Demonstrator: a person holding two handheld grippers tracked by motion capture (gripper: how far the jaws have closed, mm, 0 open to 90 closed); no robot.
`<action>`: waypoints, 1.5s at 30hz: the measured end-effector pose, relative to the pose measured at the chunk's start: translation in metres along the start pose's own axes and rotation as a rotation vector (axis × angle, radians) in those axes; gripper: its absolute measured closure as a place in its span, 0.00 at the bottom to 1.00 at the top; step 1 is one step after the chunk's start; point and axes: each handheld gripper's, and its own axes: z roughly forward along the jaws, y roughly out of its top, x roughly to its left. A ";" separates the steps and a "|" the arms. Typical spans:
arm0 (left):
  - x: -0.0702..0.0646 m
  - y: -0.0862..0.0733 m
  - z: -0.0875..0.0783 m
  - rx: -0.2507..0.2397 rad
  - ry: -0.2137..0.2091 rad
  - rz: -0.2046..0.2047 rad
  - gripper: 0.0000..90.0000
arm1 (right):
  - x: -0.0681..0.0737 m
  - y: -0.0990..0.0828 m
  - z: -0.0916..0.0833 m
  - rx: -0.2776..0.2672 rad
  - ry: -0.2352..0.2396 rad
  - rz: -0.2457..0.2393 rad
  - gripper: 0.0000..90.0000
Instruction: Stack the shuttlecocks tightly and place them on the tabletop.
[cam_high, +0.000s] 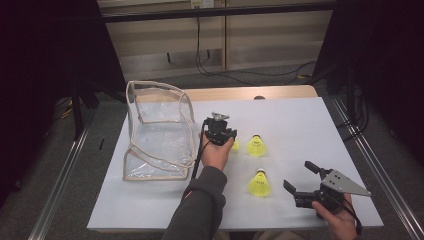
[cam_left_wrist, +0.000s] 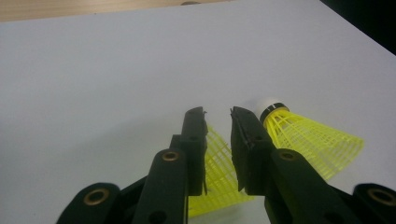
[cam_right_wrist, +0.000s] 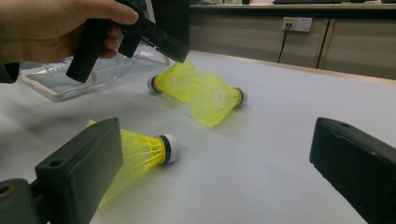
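Left hand-held gripper (cam_left_wrist: 218, 114): jaws clamped on a shuttlecock's (cam_left_wrist: 219, 172) yellow skirt, seen close up.
Right hand-held gripper (cam_high: 300, 176): wide open, holding nothing.
High view: clear bag (cam_high: 157, 131) at the bench's (cam_high: 300, 120) left.

Shuttlecock (cam_left_wrist: 217, 175) between left gripper (cam_left_wrist: 218, 114) jaws: cork end hidden behind the jaws, contact with pads untellable. Nearest shuttlecock (cam_right_wrist: 140, 154) beside right gripper (cam_right_wrist: 219, 158): skirt partly behind its left jaw.
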 end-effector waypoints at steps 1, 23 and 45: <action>0.000 0.000 0.000 0.002 0.000 0.001 0.83 | 0.000 0.000 0.000 0.001 -0.001 0.000 0.02; 0.001 0.005 0.002 -0.020 -0.002 -0.024 0.76 | 0.000 0.000 0.000 0.001 0.001 -0.001 0.02; 0.000 0.008 -0.007 -0.031 -0.005 -0.035 0.66 | 0.000 0.000 0.000 -0.001 0.002 0.000 0.02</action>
